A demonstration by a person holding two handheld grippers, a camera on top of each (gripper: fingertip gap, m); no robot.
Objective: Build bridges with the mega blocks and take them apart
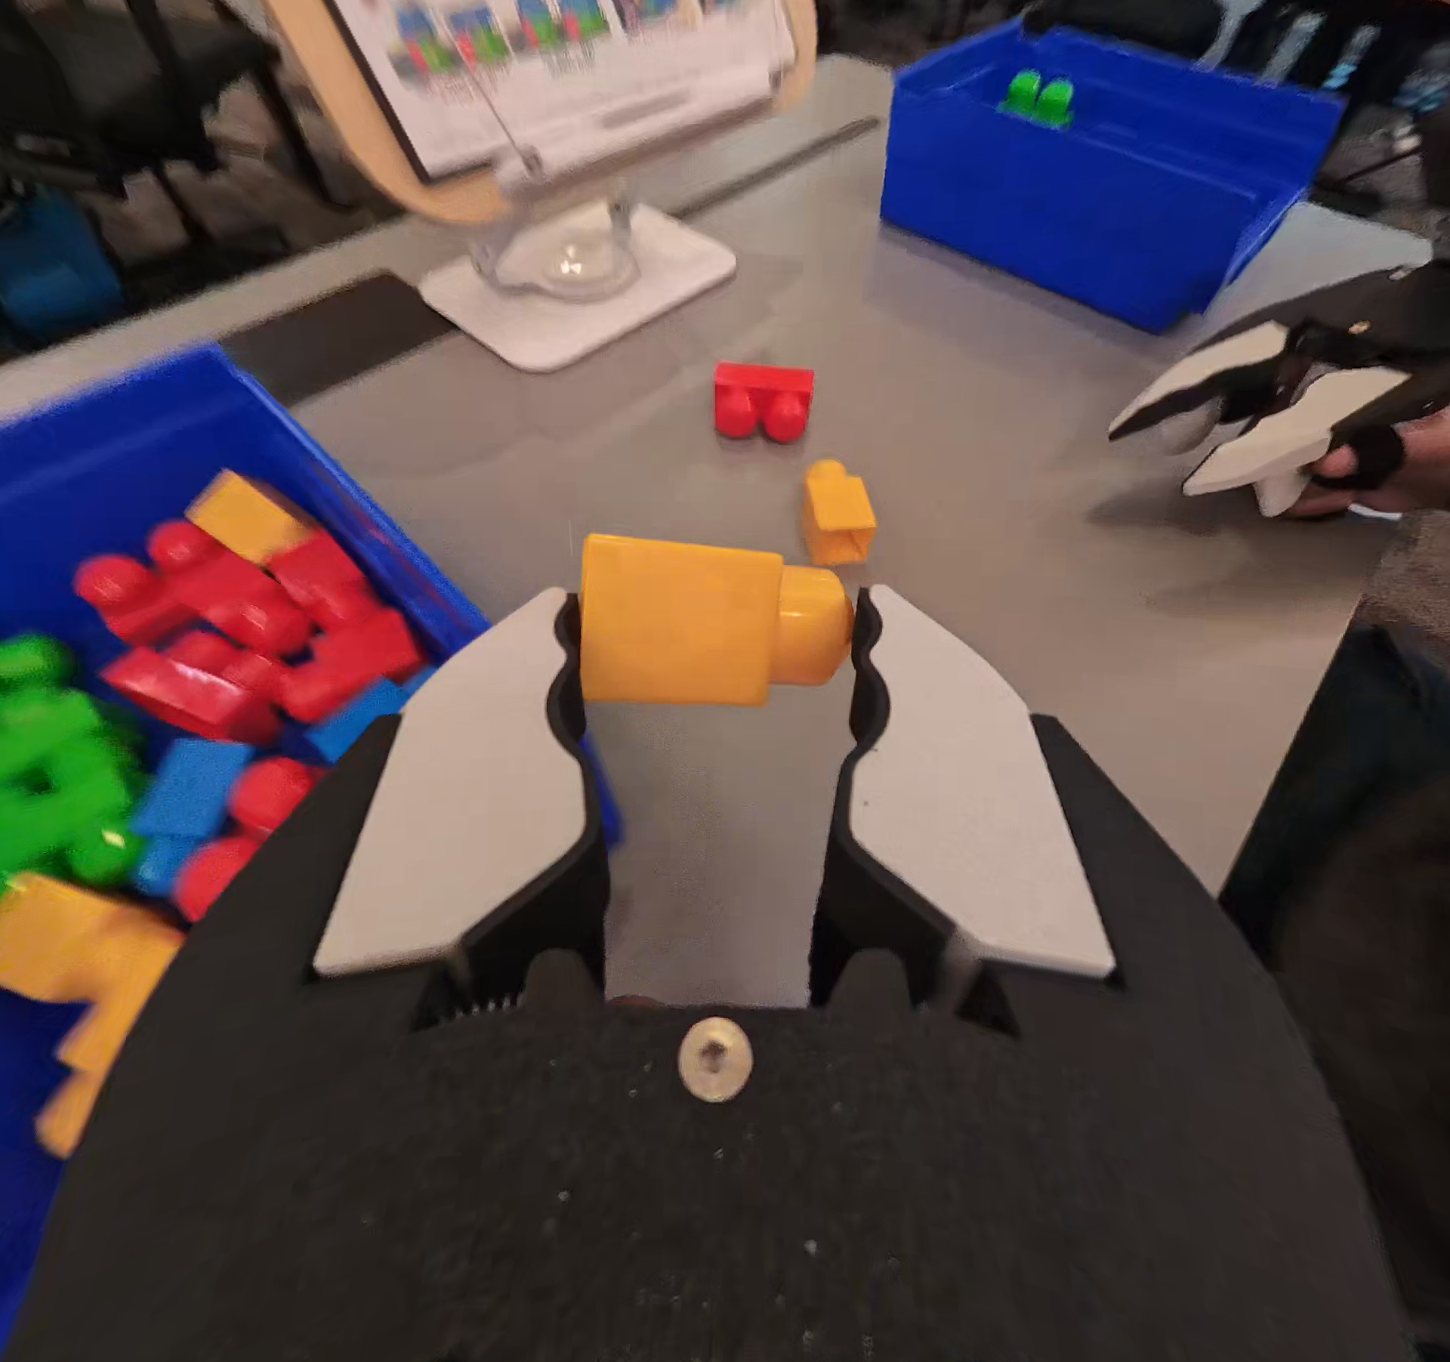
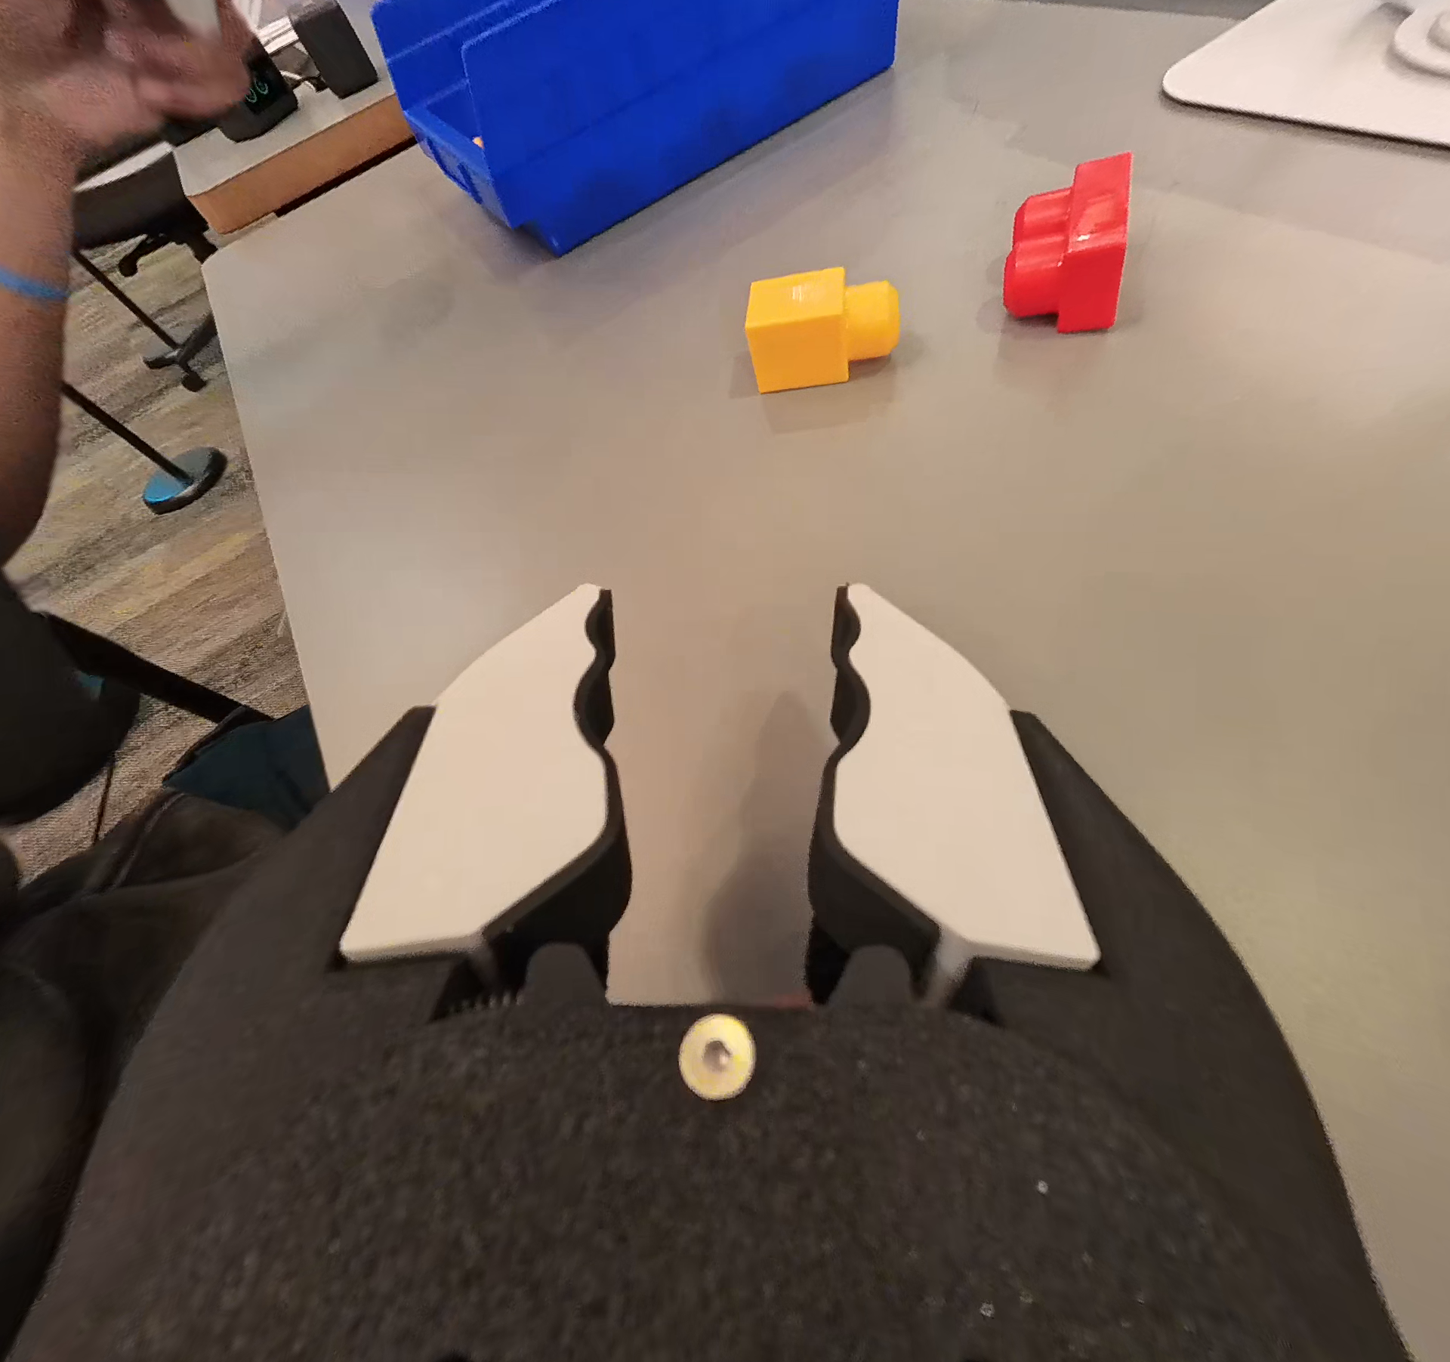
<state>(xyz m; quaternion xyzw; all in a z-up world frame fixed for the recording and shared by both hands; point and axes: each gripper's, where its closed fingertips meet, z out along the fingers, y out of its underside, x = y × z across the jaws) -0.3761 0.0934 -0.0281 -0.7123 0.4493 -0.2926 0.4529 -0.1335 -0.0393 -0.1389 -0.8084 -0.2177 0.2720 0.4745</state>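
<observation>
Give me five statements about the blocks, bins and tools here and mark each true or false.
1. The left tool grips a yellow block. True.
2. The right tool holds a red block. False: it is open and empty; the red block lies on the table.
3. A second yellow block lies on its side on the table. True.
4. The far blue bin holds a green block. True.
5. The red and yellow blocks on the table are joined. False: they lie apart.
</observation>
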